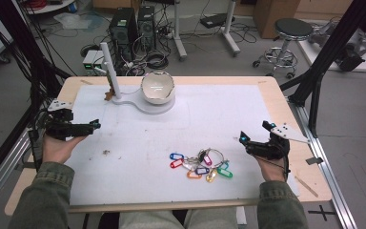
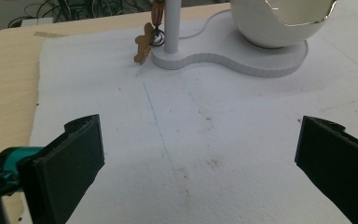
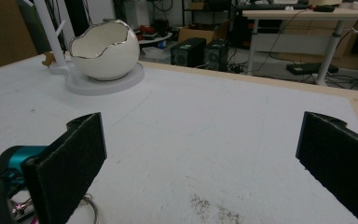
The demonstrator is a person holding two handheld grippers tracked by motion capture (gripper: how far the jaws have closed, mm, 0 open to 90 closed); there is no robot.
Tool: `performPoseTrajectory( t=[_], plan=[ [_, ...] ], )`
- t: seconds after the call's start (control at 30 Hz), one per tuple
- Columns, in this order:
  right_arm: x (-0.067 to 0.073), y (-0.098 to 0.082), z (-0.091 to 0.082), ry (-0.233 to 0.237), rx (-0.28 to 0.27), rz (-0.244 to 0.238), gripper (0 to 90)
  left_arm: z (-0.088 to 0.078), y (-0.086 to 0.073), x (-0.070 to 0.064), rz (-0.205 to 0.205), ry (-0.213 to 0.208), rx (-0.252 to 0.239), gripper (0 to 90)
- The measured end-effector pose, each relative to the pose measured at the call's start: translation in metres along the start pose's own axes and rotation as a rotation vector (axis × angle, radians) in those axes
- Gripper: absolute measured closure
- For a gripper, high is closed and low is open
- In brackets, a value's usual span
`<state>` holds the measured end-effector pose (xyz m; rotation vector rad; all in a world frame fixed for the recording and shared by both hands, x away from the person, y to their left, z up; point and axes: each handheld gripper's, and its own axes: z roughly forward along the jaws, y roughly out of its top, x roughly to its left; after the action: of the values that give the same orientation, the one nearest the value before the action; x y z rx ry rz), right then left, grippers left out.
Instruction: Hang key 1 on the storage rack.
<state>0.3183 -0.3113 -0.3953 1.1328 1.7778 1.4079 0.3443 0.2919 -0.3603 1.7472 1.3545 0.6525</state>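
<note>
Key tags (image 1: 201,165) lie on the mat (image 1: 138,143), nearer right tongs (image 1: 248,141).

The high view looks forward and down on the whole table (image 1: 276,88) from above the person's side, while both low, close gripper views face far across it toward the egg-shaped bowl (image 1: 157,87), their shared landmark.

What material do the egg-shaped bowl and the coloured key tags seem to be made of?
Egg-shaped bowl: probably glazed ceramic, glossy white, with a jagged rim edged in shiny metallic trim. Coloured key tags: likely plastic, in bright uniform colours, joined on metal rings.
</note>
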Motion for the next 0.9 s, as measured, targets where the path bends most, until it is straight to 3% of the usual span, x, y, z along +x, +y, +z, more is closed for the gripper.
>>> performPoseTrajectory(
  t=[0.4,0.9],
  plan=[
    [0.001,0.0,0.001,0.003,0.003,-0.006,0.6,-0.011,-0.025,-0.008,-0.004,-0.013,-0.053,1.7],
    [0.002,-0.001,0.003,0.015,0.024,-0.01,0.7,-0.01,-0.056,-0.005,-0.015,0.005,-0.064,1.7]
  ],
)
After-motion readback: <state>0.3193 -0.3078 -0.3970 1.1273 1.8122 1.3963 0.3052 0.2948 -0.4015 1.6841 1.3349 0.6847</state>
